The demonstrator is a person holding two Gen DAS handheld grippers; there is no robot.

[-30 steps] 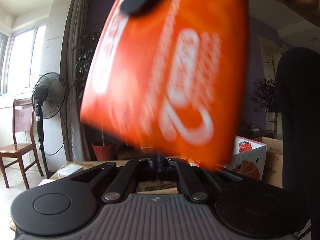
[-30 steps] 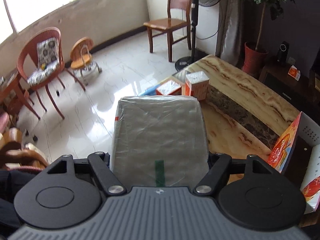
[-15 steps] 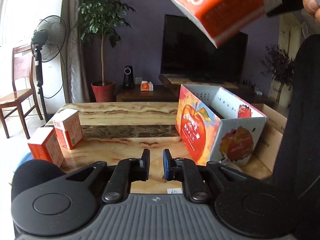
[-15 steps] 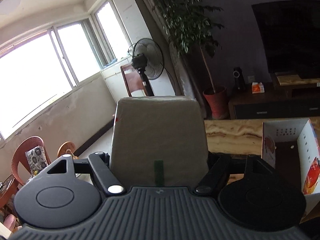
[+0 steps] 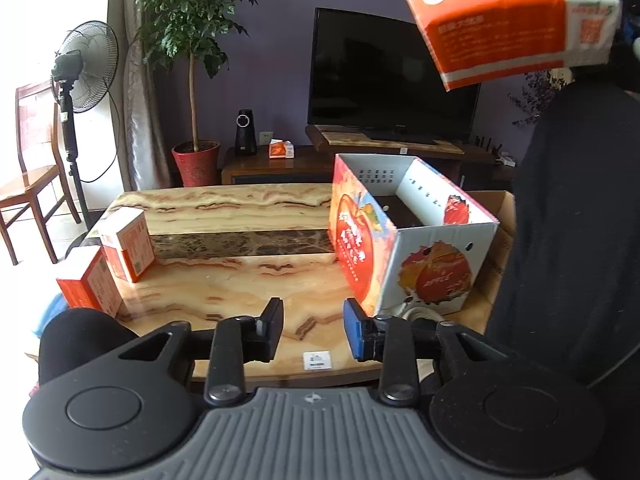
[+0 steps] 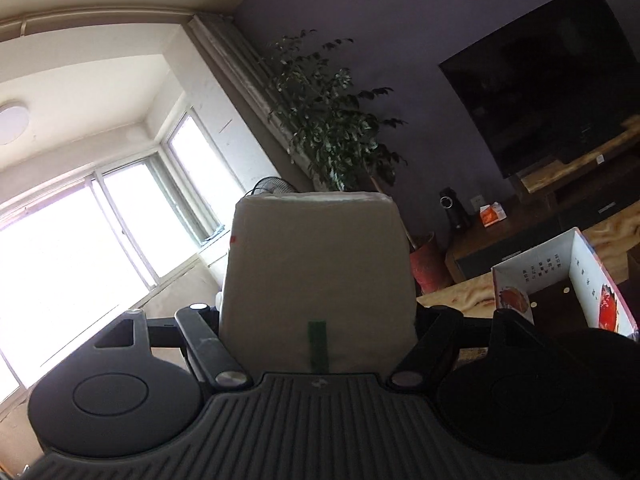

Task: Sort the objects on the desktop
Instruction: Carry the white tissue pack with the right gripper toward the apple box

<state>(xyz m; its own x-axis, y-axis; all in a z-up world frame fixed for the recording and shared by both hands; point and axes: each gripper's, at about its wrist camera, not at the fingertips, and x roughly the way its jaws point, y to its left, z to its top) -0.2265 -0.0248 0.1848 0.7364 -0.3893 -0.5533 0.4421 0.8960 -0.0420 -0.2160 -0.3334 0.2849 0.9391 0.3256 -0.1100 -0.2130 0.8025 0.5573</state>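
The right gripper [image 6: 318, 312] is clamped on a soft pack [image 5: 508, 20], one jaw pressed on each side. The pack hangs high in the air, above the carton [image 5: 412, 248] and a bit nearer the person. The step in hand looks like carrying the pack to the carton. The next move likely calls for bringing the pack down over the open top, getting it level so it fits between the walls, and only then letting go. The left gripper [image 5: 314, 330] is let loose, with a clear gap between its jaws and nothing in it; it hangs low over the table [image 5: 224, 292], in front of the carton. Two small boxes [image 5: 116, 264] stand on the table, well to the left of the carton, touching or nearly so. They may be next to go in, but the pictures do not settle that. The pack is orange and white with shiny plastic wrap; it looks squashy, with round corners, so a tight squeeze could dent it. The carton is stiff card, square-sided, open on top, with bright fruit pictures outside and plain white walls inside. Its floor looks dark, and not all of it shows. The small boxes are hard card with sharp edges. The table is smooth, glossy stone with wavy brown stripes, so things may slide on it.
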